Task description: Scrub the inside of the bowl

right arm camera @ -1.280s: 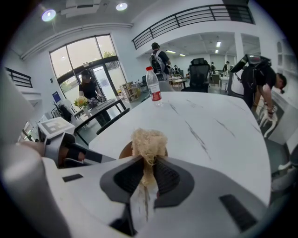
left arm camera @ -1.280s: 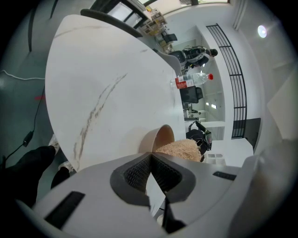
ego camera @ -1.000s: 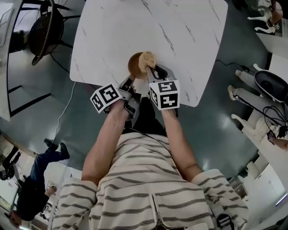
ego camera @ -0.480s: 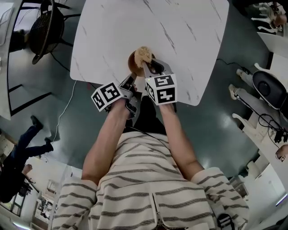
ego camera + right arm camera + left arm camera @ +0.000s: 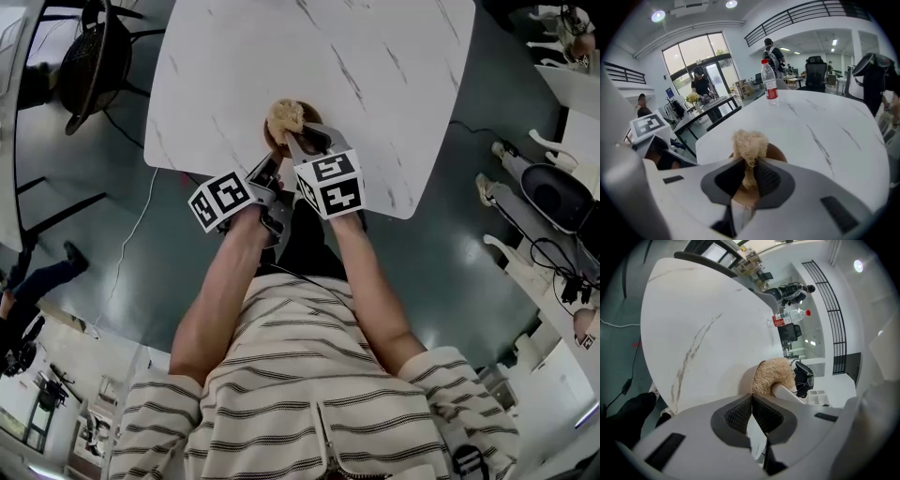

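Right claw (image 5: pixel 293 137) shifts left across bowl (image 5: pixel 269 142), its marker cube (image 5: pixel 328 184) going with it and rolling slightly. Scrubber (image 5: pixel 286 116) slides from bowl's right rim toward left side, now covering more of brown inside. In background, person (image 5: pixel 33 281) at lower left walks further left, toward frame edge.

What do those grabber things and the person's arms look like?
The left gripper and right gripper are pale grey plastic, with dark ridged pads lining the jaws. Each carries a white cube printed with black square markers. The person wears a cream top with thin dark stripes; its sleeves leave the forearms bare.
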### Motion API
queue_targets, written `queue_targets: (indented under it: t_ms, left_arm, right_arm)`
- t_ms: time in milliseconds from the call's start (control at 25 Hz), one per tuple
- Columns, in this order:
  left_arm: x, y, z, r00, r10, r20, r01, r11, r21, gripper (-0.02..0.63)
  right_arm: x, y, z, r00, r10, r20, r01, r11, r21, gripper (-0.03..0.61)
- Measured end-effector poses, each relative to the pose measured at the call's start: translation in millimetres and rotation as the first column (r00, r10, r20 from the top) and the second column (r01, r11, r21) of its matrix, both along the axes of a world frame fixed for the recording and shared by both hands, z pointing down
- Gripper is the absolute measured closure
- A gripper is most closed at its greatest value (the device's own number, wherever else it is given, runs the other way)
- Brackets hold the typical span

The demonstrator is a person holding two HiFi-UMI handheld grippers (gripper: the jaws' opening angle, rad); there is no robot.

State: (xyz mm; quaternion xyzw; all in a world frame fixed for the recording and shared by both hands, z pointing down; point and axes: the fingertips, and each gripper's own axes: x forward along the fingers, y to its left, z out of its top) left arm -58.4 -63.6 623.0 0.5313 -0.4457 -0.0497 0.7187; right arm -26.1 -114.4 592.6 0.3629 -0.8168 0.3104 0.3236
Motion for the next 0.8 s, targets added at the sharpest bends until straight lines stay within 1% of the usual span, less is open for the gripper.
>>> queue_targets:
  t_ms: [200, 360, 520, 680, 800]
  left_arm:
    - [0, -1, 0, 1.0, -0.002, 0.007, 0.002, 1.0, 0.003, 0.606]
    - [0, -1, 0, 1.0, -0.01, 0.008, 0.01, 1.0, -0.002, 0.606]
    - [0, 0, 1, 1.0, -0.021, 0.005, 0.021, 1.0, -0.007, 0.606]
    - [-1, -1, 1, 1.0, -0.027, 0.001, 0.027, 1.0, -0.008, 0.606]
    - [-1, 0, 2, 0.999, -0.034, -0.003, 0.034, 0.999, -0.012, 0.607]
  right_arm:
    - [0, 5, 0, 0.999, -0.045, -0.013, 0.045, 0.999, -0.013, 0.509]
    - [2, 12, 0, 0.994, -0.103, -0.035, 0.102, 0.994, -0.032, 0.509]
    - [5, 16, 1, 0.985, -0.164, -0.056, 0.162, 0.986, -0.039, 0.509]
    - [10, 21, 2, 0.977, -0.198, -0.083, 0.196, 0.98, -0.035, 0.509]
    - [14, 26, 2, 0.96, -0.253, -0.119, 0.253, 0.967, -0.021, 0.509]
